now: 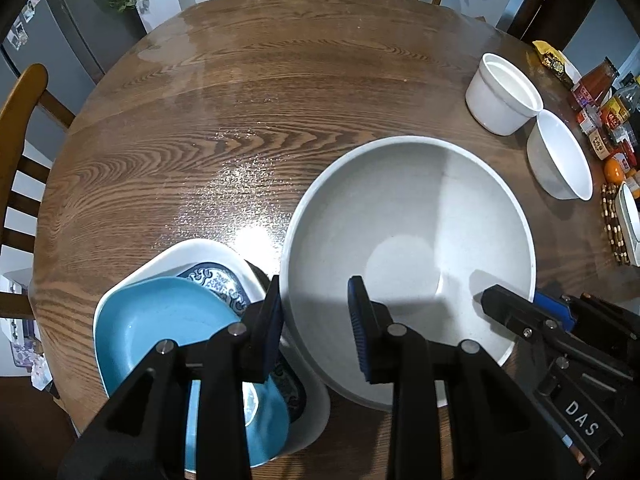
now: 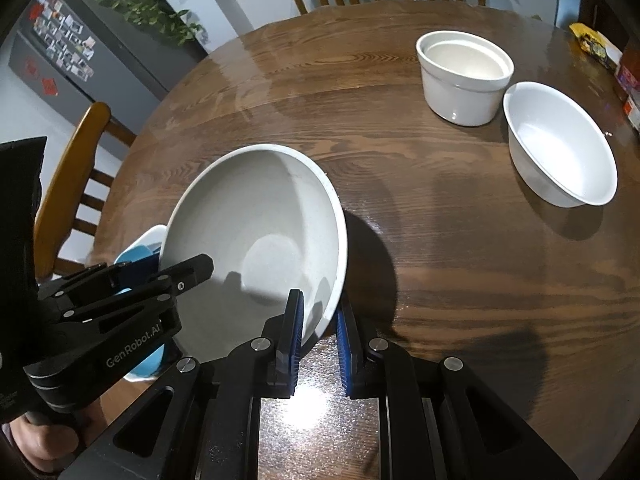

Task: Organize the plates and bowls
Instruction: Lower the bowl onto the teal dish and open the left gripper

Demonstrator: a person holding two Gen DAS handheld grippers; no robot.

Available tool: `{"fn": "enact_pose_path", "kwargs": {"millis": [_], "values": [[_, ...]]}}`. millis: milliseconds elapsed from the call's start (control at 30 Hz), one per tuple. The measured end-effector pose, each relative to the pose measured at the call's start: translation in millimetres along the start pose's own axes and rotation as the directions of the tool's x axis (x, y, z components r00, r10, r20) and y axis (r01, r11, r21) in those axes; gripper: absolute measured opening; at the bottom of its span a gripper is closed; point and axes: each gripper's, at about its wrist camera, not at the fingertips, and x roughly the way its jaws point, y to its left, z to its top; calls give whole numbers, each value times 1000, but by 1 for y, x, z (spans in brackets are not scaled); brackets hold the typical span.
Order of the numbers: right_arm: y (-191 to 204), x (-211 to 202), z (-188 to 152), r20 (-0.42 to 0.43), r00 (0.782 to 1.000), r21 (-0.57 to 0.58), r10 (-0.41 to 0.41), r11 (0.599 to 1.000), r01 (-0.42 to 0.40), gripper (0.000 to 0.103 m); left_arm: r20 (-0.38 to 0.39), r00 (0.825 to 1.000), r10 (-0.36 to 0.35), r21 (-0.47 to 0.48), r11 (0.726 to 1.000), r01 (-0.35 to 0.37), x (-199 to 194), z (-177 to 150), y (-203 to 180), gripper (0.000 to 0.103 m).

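A large grey-white bowl (image 1: 408,248) is held tilted above the wooden table (image 1: 240,100). My left gripper (image 1: 316,320) straddles its left rim, fingers wide apart and not pressing it. My right gripper (image 2: 318,334) is shut on the bowl's near right rim (image 2: 332,304); it also shows in the left wrist view (image 1: 532,312). The bowl (image 2: 256,248) leans over a stack: a blue plate (image 1: 160,320) on a blue-patterned dish (image 1: 218,280) on a white plate (image 1: 188,250). A white ramekin (image 2: 464,76) and a white oval bowl (image 2: 560,144) stand at the far right.
Wooden chairs (image 1: 20,120) ring the round table. Jars, sauce bottles and snack packets (image 1: 600,108) crowd the right edge, with a beaded mat (image 1: 612,220). A fridge with photos (image 2: 60,52) and a plant (image 2: 144,0) stand behind.
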Motion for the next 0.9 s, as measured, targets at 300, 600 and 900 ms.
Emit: {"fn": "enact_pose_path", "kwargs": {"millis": [300,600,900], "values": [[-4,-2,3,3,1000,29,15,999,-15,22,40,999,-2,-4,1000,2,-8,9,-4,56],[-13,-20,6,54,998,57,15,998,-18,36,95,995,-1,-54,999,6,-33,5,16,60],[-25,-39,3,94,995,81,21,996,-29,36,181,983,8,-46,999,1,-70,-8,8,74]]}}
